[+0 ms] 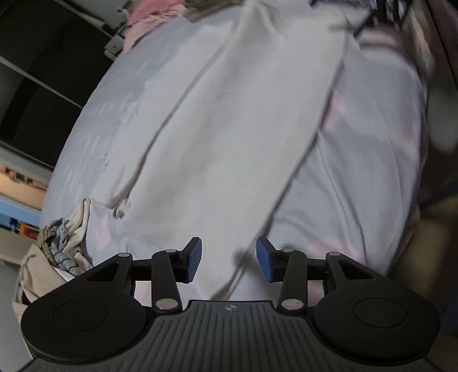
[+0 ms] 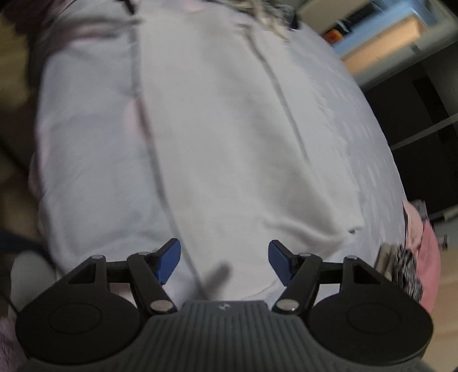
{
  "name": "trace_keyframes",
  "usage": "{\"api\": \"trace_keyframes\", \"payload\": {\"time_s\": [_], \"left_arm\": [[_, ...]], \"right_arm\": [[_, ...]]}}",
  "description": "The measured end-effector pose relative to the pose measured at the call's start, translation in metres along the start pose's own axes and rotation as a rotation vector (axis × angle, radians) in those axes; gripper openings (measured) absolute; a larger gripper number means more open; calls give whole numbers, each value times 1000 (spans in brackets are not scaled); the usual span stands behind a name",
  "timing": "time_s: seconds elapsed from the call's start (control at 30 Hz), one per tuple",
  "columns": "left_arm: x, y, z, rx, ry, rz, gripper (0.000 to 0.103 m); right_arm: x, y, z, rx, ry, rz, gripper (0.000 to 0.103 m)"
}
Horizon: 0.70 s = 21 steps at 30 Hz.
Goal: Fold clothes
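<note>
A white garment [image 1: 226, 137] lies flat and lengthwise on a pale bed sheet [image 1: 357, 171], with a folded-over strip along its left side. My left gripper [image 1: 229, 263] is open and empty, hovering above the garment's near end. In the right wrist view the same white garment [image 2: 229, 143] stretches away from me, with a crease down its right part. My right gripper [image 2: 224, 261] is open and empty above the garment's near edge. Both views are motion-blurred.
A pile of other clothes [image 1: 60, 251], beige and striped, lies at the bed's left edge. Pink clothing [image 1: 148, 17] sits at the far end and also shows in the right wrist view [image 2: 426, 257]. Dark shelving [image 2: 423, 114] stands beside the bed.
</note>
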<state>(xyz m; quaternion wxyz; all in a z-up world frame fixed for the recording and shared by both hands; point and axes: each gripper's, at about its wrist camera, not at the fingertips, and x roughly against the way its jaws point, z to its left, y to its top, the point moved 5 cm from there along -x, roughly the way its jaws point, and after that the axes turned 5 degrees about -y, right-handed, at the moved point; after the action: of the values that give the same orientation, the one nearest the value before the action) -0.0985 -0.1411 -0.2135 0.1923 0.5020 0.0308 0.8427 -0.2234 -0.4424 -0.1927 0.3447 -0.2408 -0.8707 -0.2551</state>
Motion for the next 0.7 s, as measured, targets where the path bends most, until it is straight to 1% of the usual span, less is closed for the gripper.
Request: {"api": "trace_keyframes", "payload": {"time_s": [0.13, 0.23, 0.37, 0.4, 0.53, 0.63, 0.7], "left_arm": [[-14, -9, -14, -73, 16, 47, 40], [-24, -15, -20, -131, 68, 73, 40], [-31, -18, -22, -160, 122, 77, 41], [-33, -18, -23, -166, 135, 78, 42], [-41, -20, -26, -201, 192, 74, 43], [-47, -19, -28, -239, 241, 61, 42], [-50, -18, -27, -235, 258, 56, 41]], "right_arm": [[-4, -11, 21, 132, -40, 24, 70], [-10, -18, 32, 231, -121, 34, 70], [-16, -24, 39, 322, -201, 51, 70], [-20, -26, 39, 342, -219, 58, 70], [-34, -31, 37, 383, -273, 70, 69], [-39, -30, 35, 391, -280, 60, 68], [-40, -30, 33, 390, -287, 55, 66]]}}
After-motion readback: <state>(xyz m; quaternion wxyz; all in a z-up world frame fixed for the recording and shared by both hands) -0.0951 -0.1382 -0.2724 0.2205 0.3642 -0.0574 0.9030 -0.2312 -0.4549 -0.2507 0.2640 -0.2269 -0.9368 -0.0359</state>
